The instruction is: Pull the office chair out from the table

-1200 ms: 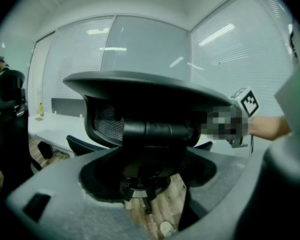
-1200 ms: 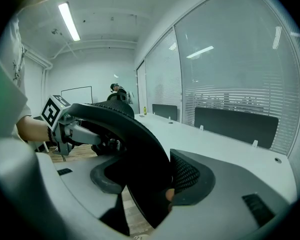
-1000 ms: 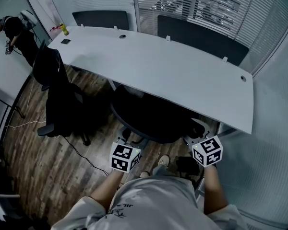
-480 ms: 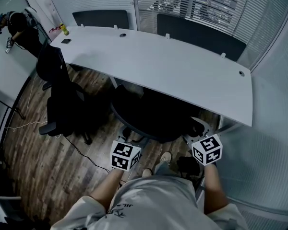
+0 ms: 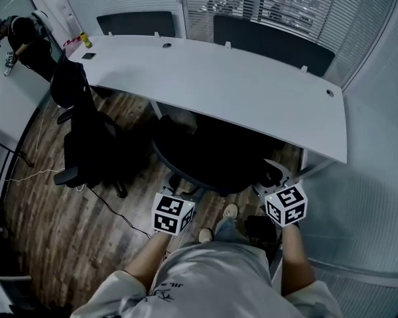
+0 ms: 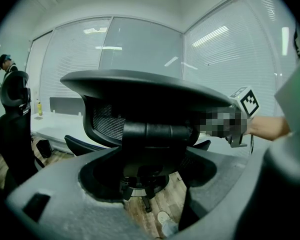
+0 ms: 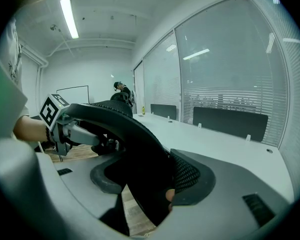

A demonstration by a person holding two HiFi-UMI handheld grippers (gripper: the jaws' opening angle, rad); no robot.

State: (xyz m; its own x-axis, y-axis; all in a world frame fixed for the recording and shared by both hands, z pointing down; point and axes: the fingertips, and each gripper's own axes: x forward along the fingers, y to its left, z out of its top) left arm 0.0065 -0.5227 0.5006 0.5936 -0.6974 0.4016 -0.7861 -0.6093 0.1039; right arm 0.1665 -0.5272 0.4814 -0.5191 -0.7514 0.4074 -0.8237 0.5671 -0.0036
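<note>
Grasp phase is looking done, pull not yet showing. Person is standing on the near side of the table [image 5: 252, 88], facing the office chair [image 5: 212, 161], which is sitting tucked in with its seat under the table's near edge and only the backrest [image 7: 122, 121] sticking out on the near side.

Left gripper [image 6: 149, 166] is clamping the backrest's rear frame toward the table's left end; dark frame is filling the gap between its jaws, so I'm reading it as gripping. Right gripper [image 7: 151, 181] is biting the backrest's top rim toward the table's right end, jaws pressing on both faces of the rim, mesh showing at the inner pad.

A second black chair [image 5: 86, 138] is standing off the table's left end, already clear of the table. Another person [image 5: 23, 35] is working beyond the table's far left corner.

Next move, as I'm judging it: keeping both grips tight and drawing both grippers evenly back, away from the table, with the person stepping back, so the castors are rolling straight out. Uneven pulling is likely twisting the chair into the table leg at the right end; feet are sitting close to the chair base too.
</note>
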